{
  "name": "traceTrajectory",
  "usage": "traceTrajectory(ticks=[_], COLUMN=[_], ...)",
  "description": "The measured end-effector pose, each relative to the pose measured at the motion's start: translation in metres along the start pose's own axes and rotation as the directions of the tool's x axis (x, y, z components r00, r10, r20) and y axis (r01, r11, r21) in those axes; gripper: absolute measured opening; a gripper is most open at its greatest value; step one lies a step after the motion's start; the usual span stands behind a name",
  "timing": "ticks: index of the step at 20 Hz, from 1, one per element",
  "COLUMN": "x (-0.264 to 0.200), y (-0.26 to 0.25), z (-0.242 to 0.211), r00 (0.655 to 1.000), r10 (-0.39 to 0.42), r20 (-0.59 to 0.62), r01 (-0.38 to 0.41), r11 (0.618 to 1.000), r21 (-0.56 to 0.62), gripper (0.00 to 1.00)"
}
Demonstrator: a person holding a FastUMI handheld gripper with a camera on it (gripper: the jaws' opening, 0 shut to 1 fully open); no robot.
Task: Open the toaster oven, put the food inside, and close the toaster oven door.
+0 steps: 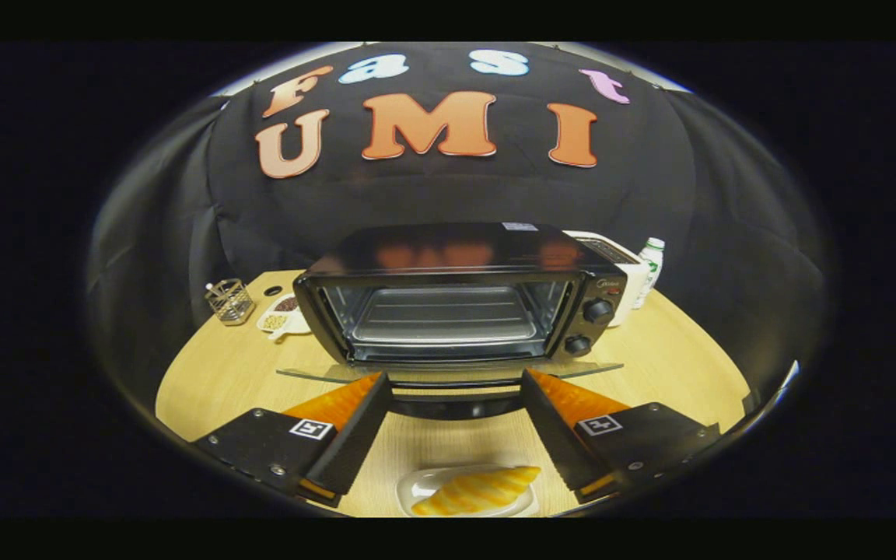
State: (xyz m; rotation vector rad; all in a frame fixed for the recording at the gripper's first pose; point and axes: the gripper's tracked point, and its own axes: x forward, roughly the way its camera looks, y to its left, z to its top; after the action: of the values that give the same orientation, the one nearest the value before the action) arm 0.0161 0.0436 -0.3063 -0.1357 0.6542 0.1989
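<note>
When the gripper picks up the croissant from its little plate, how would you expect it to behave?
The croissant looks glossy, so it may slip between the fingers of the open gripper. Its tapered, curved shape suggests gripping across the thick middle. It lies loose on a small white plate, which seems light and might slide on the table if nudged.

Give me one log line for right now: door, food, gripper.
oven door: open, flat | croissant: on plate, between fingers | hand-held gripper: open, empty, tips at door edge | rack: bare
</note>
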Motion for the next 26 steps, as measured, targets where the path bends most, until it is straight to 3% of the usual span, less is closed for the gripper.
traceTrajectory(ticks=[11, 16, 26], x=[-0.004, 0.005, -0.031], y=[0.0, -0.002, -0.009], z=[-0.082, -0.126, -0.119], r00=[0.985, 0.963, 0.954], r10=[0.017, -0.019, -0.098], r20=[-0.172, -0.27, -0.283], r01=[-0.013, 0.026, 0.125], r11=[1.0, 0.999, 0.989], r21=[0.022, 0.023, 0.077], gripper=[0.99, 0.99, 0.99])
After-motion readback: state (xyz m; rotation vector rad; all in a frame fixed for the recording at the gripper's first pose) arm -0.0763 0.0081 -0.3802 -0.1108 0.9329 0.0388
